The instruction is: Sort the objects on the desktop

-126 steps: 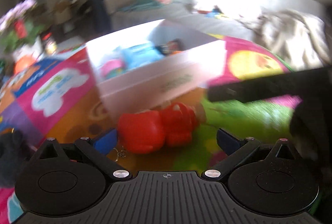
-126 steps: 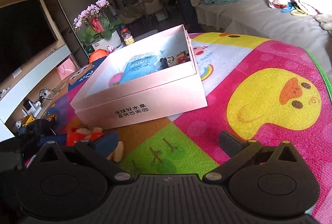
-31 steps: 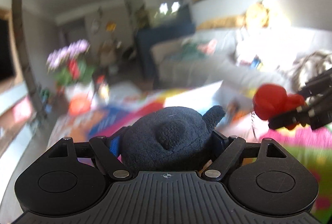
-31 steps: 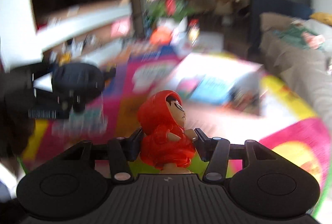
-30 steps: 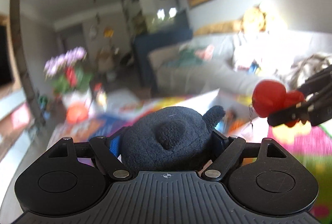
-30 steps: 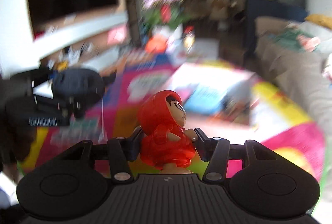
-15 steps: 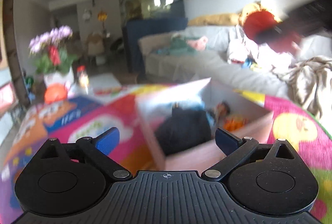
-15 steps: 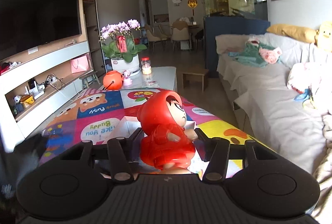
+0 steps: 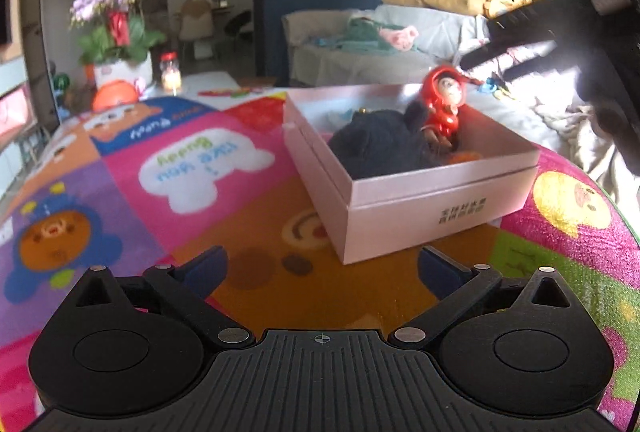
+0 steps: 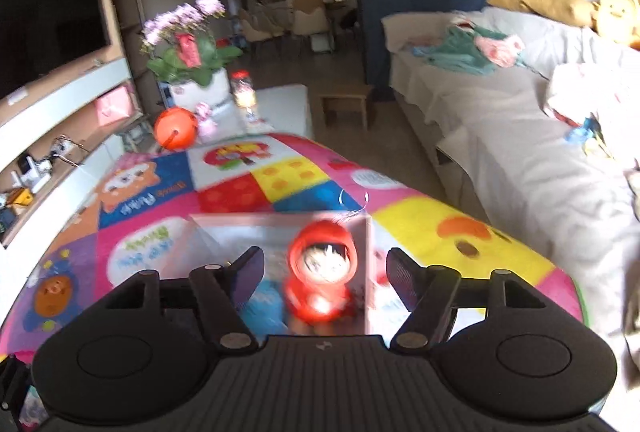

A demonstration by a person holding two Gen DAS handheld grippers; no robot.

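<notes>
Left gripper (image 9: 322,268) gapes empty, jaws just opened. Right gripper (image 10: 325,274) is opening, red hooded figurine (image 10: 322,268) loose between the jaws over the pink cardboard box (image 9: 420,199).

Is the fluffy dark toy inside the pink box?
Yes. The dark plush toy lies inside the pink box, below its rim, beside the red doll.

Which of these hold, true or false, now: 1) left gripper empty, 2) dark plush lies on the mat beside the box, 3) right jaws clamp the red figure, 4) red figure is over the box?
1) True: the left gripper stands wide open with nothing between its jaws.
2) False: the dark plush lies inside the pink box.
3) False: the right gripper has just been opening; its fingers stand clear of the red hooded figure.
4) True: the figure is within the box's walls, at the plush.
</notes>
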